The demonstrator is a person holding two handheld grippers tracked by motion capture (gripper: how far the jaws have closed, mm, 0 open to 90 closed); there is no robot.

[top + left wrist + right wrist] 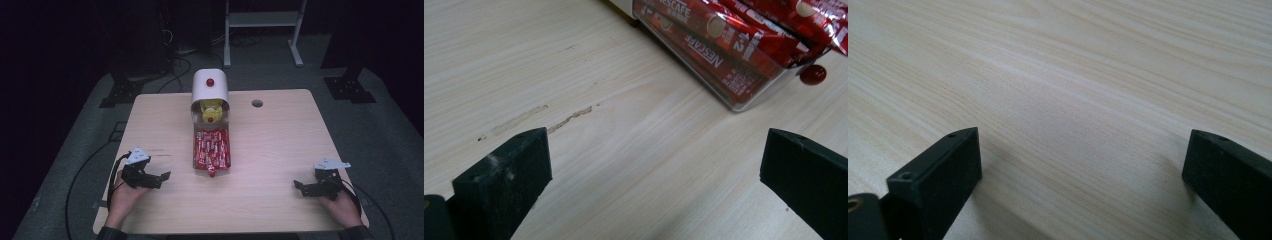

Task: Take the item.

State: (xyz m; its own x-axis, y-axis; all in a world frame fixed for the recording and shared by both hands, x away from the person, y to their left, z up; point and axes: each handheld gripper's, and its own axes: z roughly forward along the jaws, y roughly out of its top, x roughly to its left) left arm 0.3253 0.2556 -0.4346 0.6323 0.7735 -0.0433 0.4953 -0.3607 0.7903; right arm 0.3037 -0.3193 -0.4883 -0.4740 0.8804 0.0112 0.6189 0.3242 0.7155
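Note:
A clear drawer (227, 150) full of red Nescafe sachets (211, 146) is pulled out toward me from a white dispenser (210, 86) at the table's middle back. A red knob (211, 173) marks the drawer's front. In the left gripper view the sachets (719, 45) and knob (813, 74) lie at the upper right. My left gripper (165, 176) rests on the table left of the drawer, open and holding nothing. My right gripper (297, 185) rests at the near right, open, with bare wood between its jaws (1083, 165).
The wooden table (280, 145) has a round cable hole (257, 103) at the back right. Yellow packets (210, 107) show inside the dispenser's upper drawer. Cables trail off both near corners. A white frame (262, 22) stands on the floor behind the table.

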